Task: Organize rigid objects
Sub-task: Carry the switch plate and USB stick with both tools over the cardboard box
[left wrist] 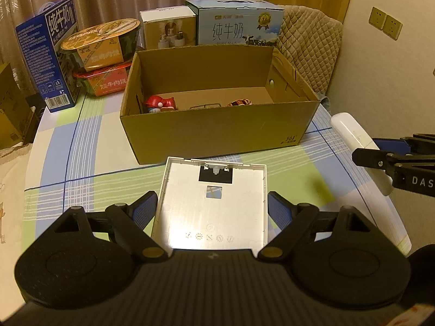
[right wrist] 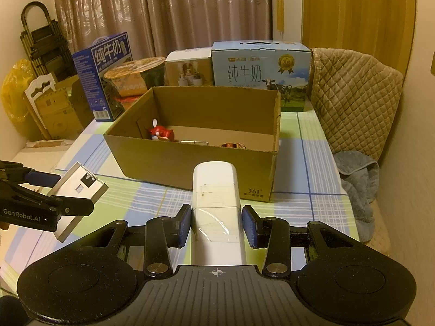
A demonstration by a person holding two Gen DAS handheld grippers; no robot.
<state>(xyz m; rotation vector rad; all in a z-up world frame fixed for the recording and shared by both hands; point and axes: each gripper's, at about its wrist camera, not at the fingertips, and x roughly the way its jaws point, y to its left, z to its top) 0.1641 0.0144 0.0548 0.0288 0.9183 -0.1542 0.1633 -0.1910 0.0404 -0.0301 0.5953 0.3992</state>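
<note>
My left gripper (left wrist: pixel 212 209) is shut on a flat white plastic panel (left wrist: pixel 214 206), held above the table in front of an open cardboard box (left wrist: pixel 217 133). My right gripper (right wrist: pixel 216 224) is shut on a long white plastic bar (right wrist: pixel 216 190), also in front of the box (right wrist: pixel 195 160). The box holds a red toy figure (left wrist: pixel 160 103), a thin metal piece (left wrist: pixel 205 106) and a brown object (left wrist: pixel 240 102). The right gripper (left wrist: pixel 391 160) with the bar (left wrist: pixel 350 130) shows at the right of the left wrist view. The left gripper (right wrist: pixel 54 198) with the panel (right wrist: pixel 78 184) shows at the left of the right wrist view.
Behind the box stand a blue milk carton (left wrist: pixel 47 54), stacked instant-food bowls (left wrist: pixel 100 43), a small white box (left wrist: pixel 168 27) and a light-blue milk carton (left wrist: pixel 239 21). A quilted chair back (right wrist: pixel 353 95) and a grey cloth (right wrist: pixel 359 184) are at the right. The table has a checked cloth (left wrist: pixel 89 168).
</note>
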